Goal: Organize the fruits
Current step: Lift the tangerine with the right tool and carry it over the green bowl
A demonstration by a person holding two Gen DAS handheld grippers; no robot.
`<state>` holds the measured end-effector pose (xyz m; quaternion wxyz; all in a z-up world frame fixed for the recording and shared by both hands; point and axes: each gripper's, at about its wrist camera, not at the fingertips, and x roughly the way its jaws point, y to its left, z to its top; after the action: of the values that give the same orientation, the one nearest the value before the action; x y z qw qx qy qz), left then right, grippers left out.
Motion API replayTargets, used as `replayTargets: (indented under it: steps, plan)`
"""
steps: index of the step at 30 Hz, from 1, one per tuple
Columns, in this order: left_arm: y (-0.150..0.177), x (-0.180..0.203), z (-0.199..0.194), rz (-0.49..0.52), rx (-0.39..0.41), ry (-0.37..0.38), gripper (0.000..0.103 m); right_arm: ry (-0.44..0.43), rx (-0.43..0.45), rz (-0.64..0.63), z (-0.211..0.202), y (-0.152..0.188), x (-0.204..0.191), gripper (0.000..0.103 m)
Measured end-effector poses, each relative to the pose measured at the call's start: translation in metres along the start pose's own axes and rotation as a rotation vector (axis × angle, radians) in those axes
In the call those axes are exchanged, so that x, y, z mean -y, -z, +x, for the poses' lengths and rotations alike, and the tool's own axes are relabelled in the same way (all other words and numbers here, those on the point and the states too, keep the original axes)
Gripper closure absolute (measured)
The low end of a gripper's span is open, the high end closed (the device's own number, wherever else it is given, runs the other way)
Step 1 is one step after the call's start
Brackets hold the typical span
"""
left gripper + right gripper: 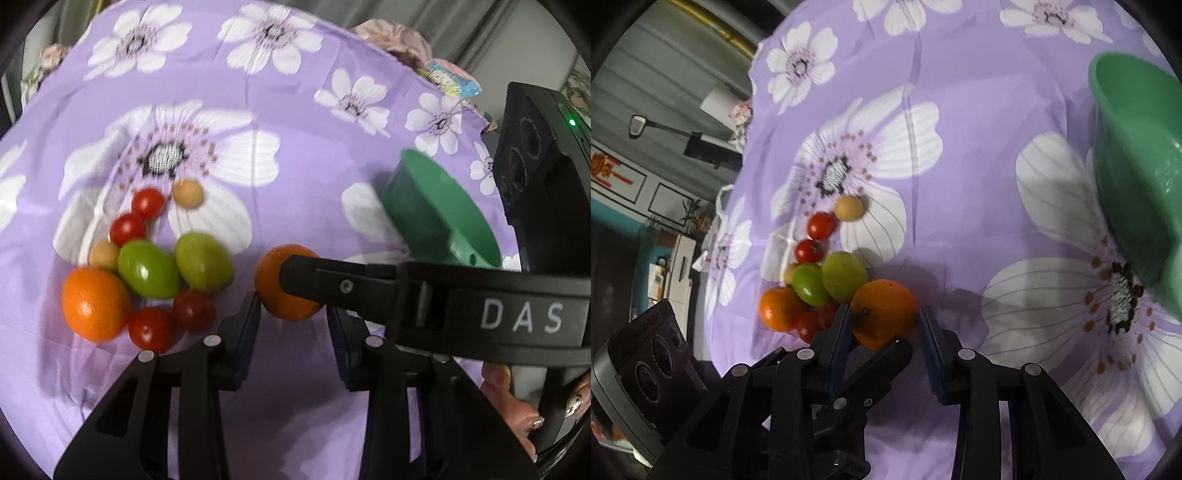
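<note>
Orange point(271, 284), round, resting on purple floral cloth point(295, 110) at the near right edge of the fruit cluster. Right gripper point(884, 321): both blue pads set against opposite sides of the orange, pinching it; seen from the left wrist, one black finger lying across the top of the same fruit. Left gripper point(293, 314): narrowly parted, orange at the very tips, left pad touching the peel, other pad partly hidden behind the right gripper's finger; grip or mere touch cannot be told. To the left, in a tight cluster: second orange point(94, 302), two green fruits point(147, 267), four cherry tomatoes point(147, 203), two small tan fruits point(187, 192). Green bowl point(436, 214), tilted, farther right, apart from all fruit. Hand point(517, 406) with decorated nails at the near right edge.
</note>
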<state>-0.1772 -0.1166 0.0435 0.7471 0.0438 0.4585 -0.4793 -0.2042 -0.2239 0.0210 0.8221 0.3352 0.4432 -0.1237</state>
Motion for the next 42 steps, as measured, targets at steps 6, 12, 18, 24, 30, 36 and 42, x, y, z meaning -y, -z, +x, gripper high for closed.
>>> replayTargets:
  steps: [6,12,18,24,30,36,42]
  plan:
    - [-0.014,0.031,-0.02,0.081,0.098,-0.007,0.067,-0.006,0.115,-0.034,-0.039,-0.003,-0.006,0.064]
    - [-0.031,0.062,-0.026,0.156,0.17,0.024,0.068,-0.017,0.218,-0.006,-0.076,-0.005,0.006,0.064]
    - [-0.043,0.096,-0.015,0.229,0.181,0.054,0.069,0.0,0.302,0.055,-0.103,-0.009,0.03,0.064]
    - [-0.052,0.128,0.0,0.293,0.172,0.107,0.069,0.005,0.363,0.134,-0.128,-0.011,0.062,0.064]
    - [-0.058,0.152,0.019,0.334,0.155,0.161,0.069,0.032,0.414,0.193,-0.145,-0.013,0.086,0.064]
    - [-0.061,0.164,0.039,0.348,0.119,0.208,0.069,0.078,0.429,0.249,-0.15,-0.014,0.108,0.064]
    - [-0.061,0.165,0.059,0.322,0.061,0.236,0.069,0.121,0.405,0.287,-0.144,-0.015,0.123,0.064]
